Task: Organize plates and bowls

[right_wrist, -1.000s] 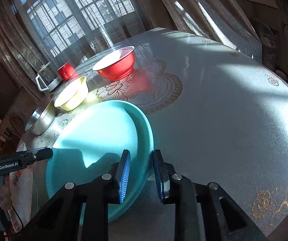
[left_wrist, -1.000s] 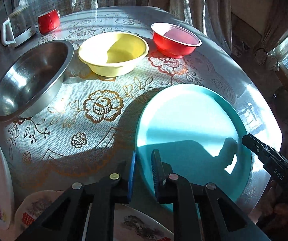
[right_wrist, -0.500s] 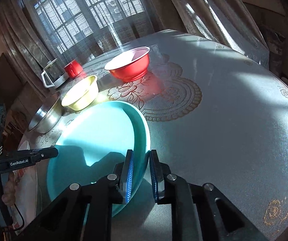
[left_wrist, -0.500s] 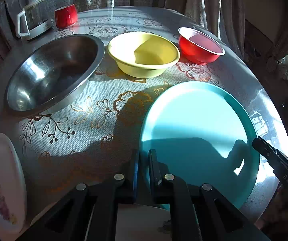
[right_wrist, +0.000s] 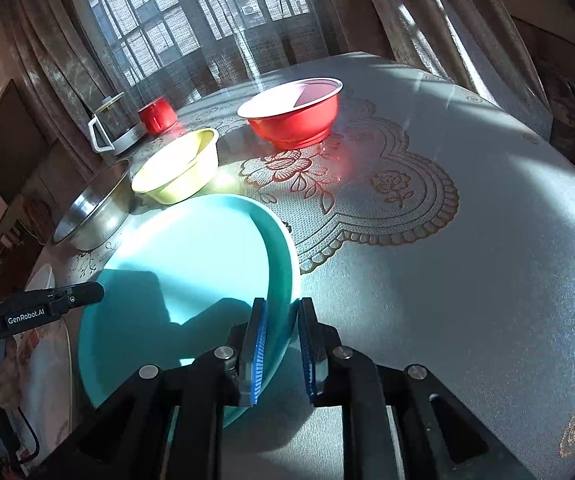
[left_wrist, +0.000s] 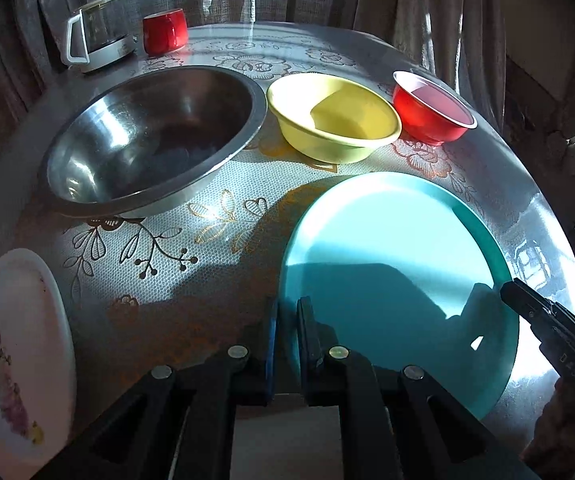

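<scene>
A large teal plate [left_wrist: 399, 264] is held above the table by both grippers. My left gripper [left_wrist: 287, 320] is shut on its left rim. My right gripper [right_wrist: 283, 324] is shut on its right rim [right_wrist: 283, 280], one finger inside and one outside. Behind the plate stand a steel bowl [left_wrist: 155, 132], a yellow bowl [left_wrist: 335, 116] and a red bowl [left_wrist: 431, 108]. A white floral plate [left_wrist: 15, 344] lies at the left edge. The right gripper's tip [left_wrist: 527, 308] shows in the left wrist view, and the left gripper's tip [right_wrist: 63, 300] in the right wrist view.
A glass kettle [left_wrist: 95, 36] and a red mug [left_wrist: 165, 32] stand at the far edge by the curtained window. The round table [right_wrist: 467, 260] has a lace-pattern cloth. Another plate [left_wrist: 287, 440] lies under the left gripper.
Both grippers have closed tighter on the teal plate's rims. The plate and both grippers have moved toward the bowls, which now look nearer.
</scene>
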Demonstrator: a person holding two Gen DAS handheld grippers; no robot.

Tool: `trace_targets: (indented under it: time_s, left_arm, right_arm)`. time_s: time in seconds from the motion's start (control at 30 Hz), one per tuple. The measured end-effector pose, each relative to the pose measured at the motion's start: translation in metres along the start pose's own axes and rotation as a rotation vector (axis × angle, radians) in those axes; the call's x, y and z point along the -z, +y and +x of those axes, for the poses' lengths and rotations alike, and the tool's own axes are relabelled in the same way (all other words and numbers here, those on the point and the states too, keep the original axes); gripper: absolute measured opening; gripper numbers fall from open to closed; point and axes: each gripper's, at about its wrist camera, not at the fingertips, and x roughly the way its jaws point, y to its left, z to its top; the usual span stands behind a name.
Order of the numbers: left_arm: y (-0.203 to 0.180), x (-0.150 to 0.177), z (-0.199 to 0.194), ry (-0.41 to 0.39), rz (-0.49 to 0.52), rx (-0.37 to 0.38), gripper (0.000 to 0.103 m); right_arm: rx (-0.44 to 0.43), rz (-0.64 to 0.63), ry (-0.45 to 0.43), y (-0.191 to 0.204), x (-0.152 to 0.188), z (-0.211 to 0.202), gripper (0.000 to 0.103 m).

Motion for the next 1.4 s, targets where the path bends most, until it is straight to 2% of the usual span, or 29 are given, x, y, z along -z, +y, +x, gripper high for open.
trace_targets:
  time_s: [0.17, 0.33, 0.53, 0.73, 0.87, 1.0, 1.13, 1.27, 1.4]
  left_arm:
    - [0.001, 0.004, -0.006, -0.04, -0.01, -0.01, 0.01]
    - [0.006, 0.006, -0.012, -0.061, -0.061, 0.011, 0.01]
    - [0.012, 0.013, -0.027, -0.102, -0.103, 0.017, 0.01]
    - [0.017, 0.025, -0.056, -0.189, -0.122, -0.006, 0.01]
    - [0.027, 0.041, -0.074, -0.219, -0.162, -0.009, 0.01]
    - [0.044, 0.061, -0.086, -0.225, -0.21, -0.007, 0.01]
    - [0.063, 0.085, -0.099, -0.247, -0.246, -0.024, 0.012]
    - [0.088, 0.109, -0.111, -0.281, -0.302, -0.045, 0.012]
    - [0.115, 0.131, -0.126, -0.335, -0.359, -0.11, 0.017]
  right_arm:
    - [0.011, -0.013, -0.001, 0.005, 0.0, 0.001, 0.018]
    - [0.004, -0.007, 0.002, 0.004, 0.0, 0.001, 0.02]
    - [-0.008, 0.003, 0.011, 0.005, -0.002, 0.0, 0.031]
    - [0.027, -0.014, -0.038, 0.007, -0.004, -0.015, 0.039]
    - [0.003, -0.04, -0.076, 0.014, -0.008, -0.031, 0.041]
    - [-0.054, -0.086, -0.112, 0.032, -0.008, -0.045, 0.041]
    - [-0.116, -0.156, -0.097, 0.058, -0.006, -0.05, 0.042]
    - [-0.23, -0.182, -0.044, 0.082, -0.004, -0.048, 0.042]
    - [-0.361, -0.179, 0.044, 0.109, 0.0, -0.042, 0.042]
